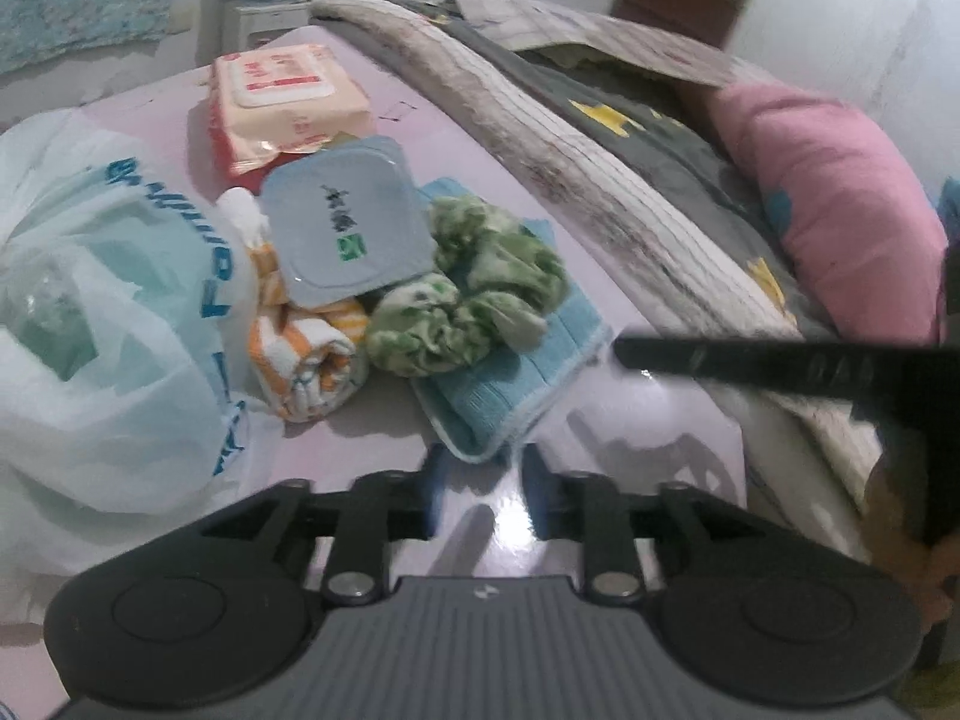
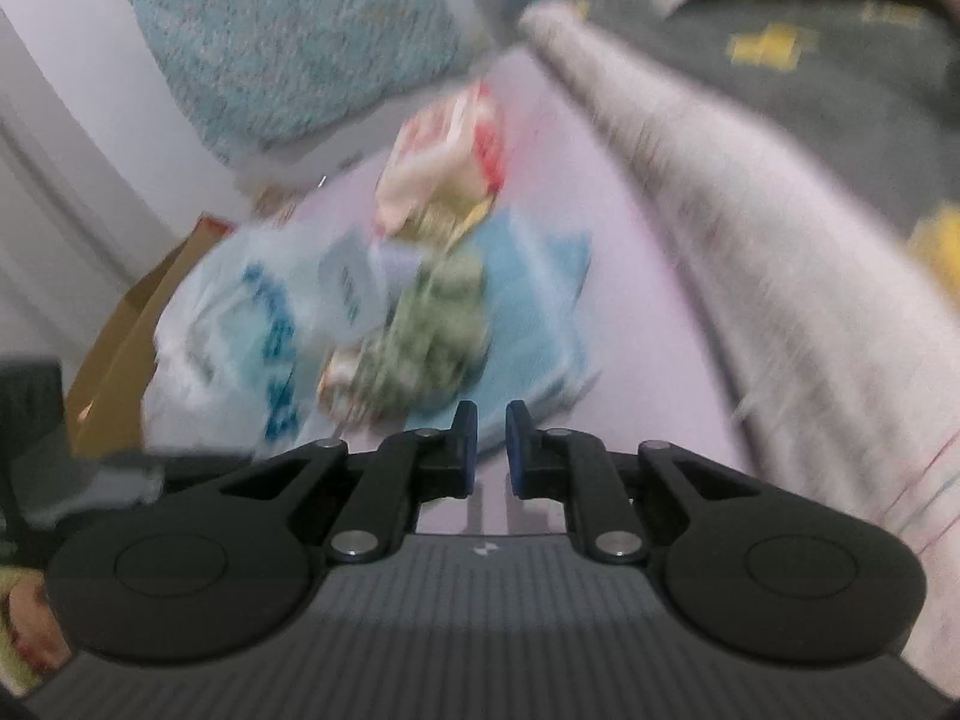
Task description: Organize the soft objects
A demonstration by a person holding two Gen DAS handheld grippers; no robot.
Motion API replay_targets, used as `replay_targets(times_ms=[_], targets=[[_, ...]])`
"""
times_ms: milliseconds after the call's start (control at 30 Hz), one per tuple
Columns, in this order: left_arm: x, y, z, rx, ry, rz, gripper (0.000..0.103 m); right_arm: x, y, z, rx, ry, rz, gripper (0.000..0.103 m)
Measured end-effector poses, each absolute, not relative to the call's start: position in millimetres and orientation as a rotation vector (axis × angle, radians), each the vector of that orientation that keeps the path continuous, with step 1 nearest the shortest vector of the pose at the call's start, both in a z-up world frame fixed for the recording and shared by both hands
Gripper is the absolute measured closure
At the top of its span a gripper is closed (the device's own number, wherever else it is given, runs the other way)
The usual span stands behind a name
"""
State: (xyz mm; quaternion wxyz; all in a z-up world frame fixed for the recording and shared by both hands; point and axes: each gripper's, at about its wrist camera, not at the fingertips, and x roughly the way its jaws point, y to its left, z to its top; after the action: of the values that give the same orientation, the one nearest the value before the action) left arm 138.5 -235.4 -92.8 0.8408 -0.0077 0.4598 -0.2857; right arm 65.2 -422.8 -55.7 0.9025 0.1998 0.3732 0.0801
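Note:
On the lilac tabletop [image 1: 636, 456] lies a folded blue towel [image 1: 522, 378] with a crumpled green-and-white cloth [image 1: 474, 294] on top. Left of it sit a rolled orange-striped towel [image 1: 312, 360] and a grey-blue flat pack [image 1: 348, 222]. My left gripper [image 1: 480, 474] hovers just short of the blue towel's near corner, open, with nothing between its fingers. A black finger of the other gripper [image 1: 750, 363] reaches in from the right. The right wrist view is blurred: my right gripper [image 2: 491, 441] is shut and empty, close to the blue towel [image 2: 534, 306] and green cloth [image 2: 438, 324].
A white plastic bag [image 1: 102, 330] with blue print bulges at the left. A red-and-cream wipes pack [image 1: 282, 102] lies farther back. A grey-and-white quilt [image 1: 600, 180] and a pink pillow [image 1: 840, 210] border the right side. A brown box [image 2: 120, 348] stands beyond the bag.

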Motion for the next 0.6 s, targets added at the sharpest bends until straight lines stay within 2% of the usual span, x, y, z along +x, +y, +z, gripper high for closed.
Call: replay_targets(times_ms=[67,167,333,400,467,600], targets=[[142,-236,-93,-0.032,0.976,-0.606,0.047,74,-427,-48,0.378,0.738,0.142,0.083],[148,-246,-96,0.001,0.977,-0.609,0.045,94,-431,-53,0.350,0.741,0.127,0.078],[158,-261,-107,0.035,0.988,-0.589,0.054,116,-431,-80,0.354,0.792,0.136,0.078],[161,-267,-107,0.049,0.988,-0.595,0.068,116,-426,-82,0.368,0.800,0.158,0.079],[161,-271,-107,0.056,0.987,-0.603,0.076,117,-421,-88,0.395,0.822,0.183,0.082],[160,-274,-104,0.042,0.986,-0.626,0.084,110,-411,-93,0.458,0.836,0.203,0.083]])
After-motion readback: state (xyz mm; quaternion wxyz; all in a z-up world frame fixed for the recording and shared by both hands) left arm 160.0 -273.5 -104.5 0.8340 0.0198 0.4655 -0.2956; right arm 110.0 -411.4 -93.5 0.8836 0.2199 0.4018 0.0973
